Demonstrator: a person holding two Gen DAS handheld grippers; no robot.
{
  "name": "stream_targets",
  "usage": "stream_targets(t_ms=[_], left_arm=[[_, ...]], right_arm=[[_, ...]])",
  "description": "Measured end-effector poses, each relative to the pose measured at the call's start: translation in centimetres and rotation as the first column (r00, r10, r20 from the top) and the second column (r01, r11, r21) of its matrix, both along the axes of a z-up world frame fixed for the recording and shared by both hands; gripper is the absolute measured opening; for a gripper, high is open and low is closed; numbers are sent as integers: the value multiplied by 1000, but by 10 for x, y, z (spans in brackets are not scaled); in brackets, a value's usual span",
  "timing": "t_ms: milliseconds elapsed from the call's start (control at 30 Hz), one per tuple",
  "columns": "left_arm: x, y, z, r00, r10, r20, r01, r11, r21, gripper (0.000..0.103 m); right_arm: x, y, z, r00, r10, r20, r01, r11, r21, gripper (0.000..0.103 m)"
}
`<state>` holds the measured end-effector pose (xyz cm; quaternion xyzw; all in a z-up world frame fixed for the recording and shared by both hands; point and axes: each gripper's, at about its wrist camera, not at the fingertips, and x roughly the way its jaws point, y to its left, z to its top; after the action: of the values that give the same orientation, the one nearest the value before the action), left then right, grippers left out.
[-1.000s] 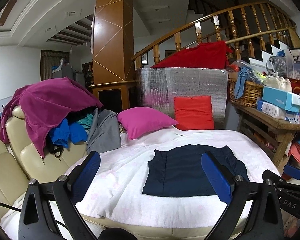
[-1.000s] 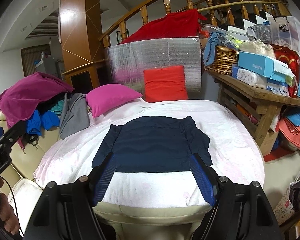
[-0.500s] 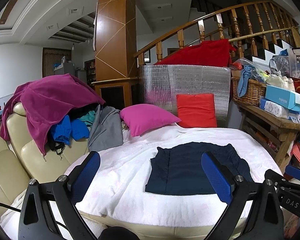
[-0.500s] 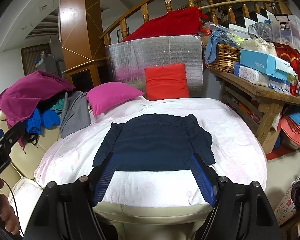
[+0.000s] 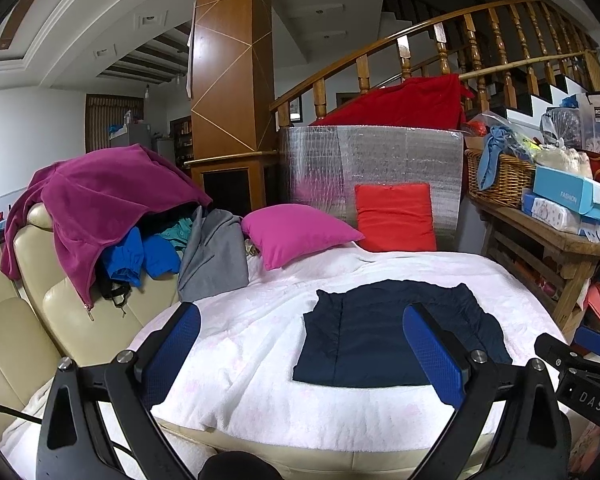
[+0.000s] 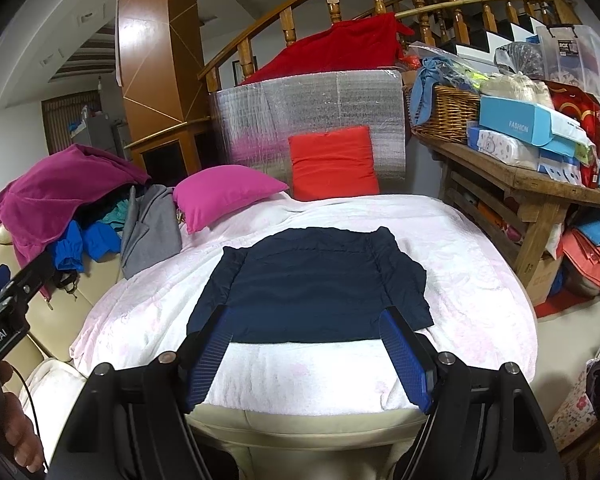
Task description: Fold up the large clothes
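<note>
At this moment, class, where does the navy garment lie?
The navy garment lies flat on the white blanket, central in the right wrist view, in front of the pink pillow and red cushion.

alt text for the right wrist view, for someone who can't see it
A navy garment, partly folded, lies flat on a white blanket, and the open right gripper hovers at its near edge. Behind are a pink pillow and a red cushion.

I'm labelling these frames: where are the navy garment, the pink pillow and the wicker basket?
navy garment [image 6: 312, 284]: right wrist view, middle of its body.
pink pillow [image 6: 224, 192]: right wrist view, centre of its face.
wicker basket [image 5: 500, 178]: left wrist view, woven front wall.
</note>
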<state>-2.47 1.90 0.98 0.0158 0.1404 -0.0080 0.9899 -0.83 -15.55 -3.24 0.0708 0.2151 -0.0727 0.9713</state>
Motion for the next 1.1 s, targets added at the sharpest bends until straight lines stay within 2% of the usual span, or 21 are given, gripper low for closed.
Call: stream_targets(t_ms=[1100], left_arm=[[3, 1, -4, 1000, -3, -9, 3, 1000, 6, 101]], right_arm=[[1, -2, -6, 1000, -9, -1, 9, 1000, 10, 78]])
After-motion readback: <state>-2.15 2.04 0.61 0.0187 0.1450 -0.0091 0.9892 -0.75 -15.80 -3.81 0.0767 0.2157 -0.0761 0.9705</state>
